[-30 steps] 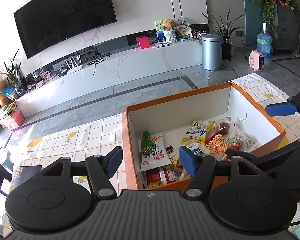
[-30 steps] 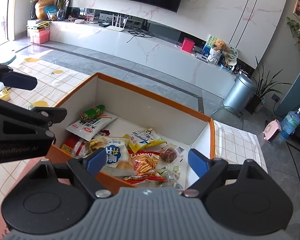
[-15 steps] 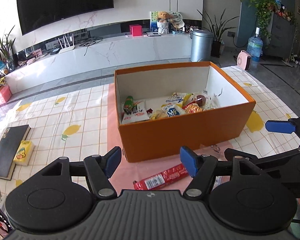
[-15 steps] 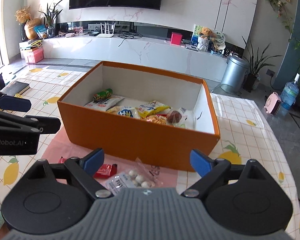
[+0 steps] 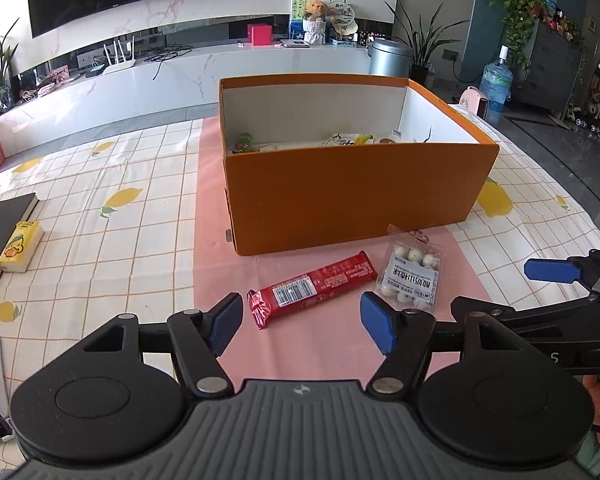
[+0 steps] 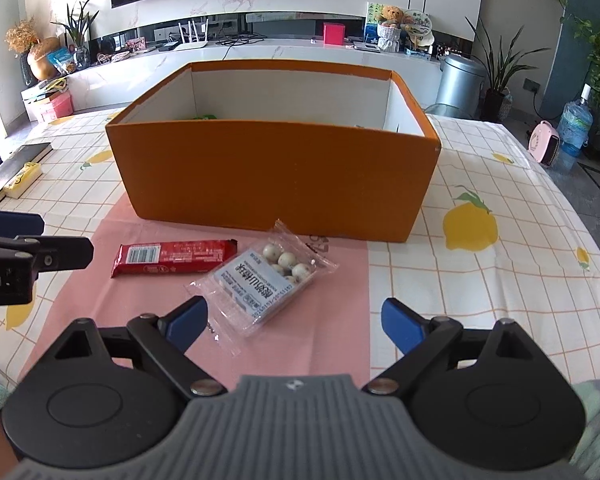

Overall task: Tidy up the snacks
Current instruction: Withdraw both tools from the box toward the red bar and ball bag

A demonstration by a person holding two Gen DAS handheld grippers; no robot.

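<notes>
1. Left gripper point(image 5: 302, 322): black plastic linkage arms with flat blue pads. The jaws stand wide apart with nothing between the pads. It hovers over the pink mat point(image 5: 212, 208), a smooth matte sheet laid on the checked, lemon-print tablecloth point(image 5: 100, 184).
2. Red snack bar point(image 5: 314, 287): a long, flat, glossy foil wrapper with crimped ends and a white barcode label. It lies on the mat just ahead of the left gripper, angled up to the right, its near end close to the left pad.
3. Clear candy packet point(image 5: 411, 276): a crinkled transparent sachet holding round white balls and a printed label. It lies just ahead of the left gripper's right pad, beside the bar's far end. From the right wrist view it point(image 6: 260, 280) lies directly ahead of the right gripper's left pad.
4. Right gripper point(image 6: 294, 320): same construction. The jaws are wide apart and hold nothing.
5. Orange box point(image 5: 352, 196): a rectangular, open-topped cardboard carton, smooth orange outside, white inside. It stands on the mat beyond both snacks. Several wrappers show over its near wall.
</notes>
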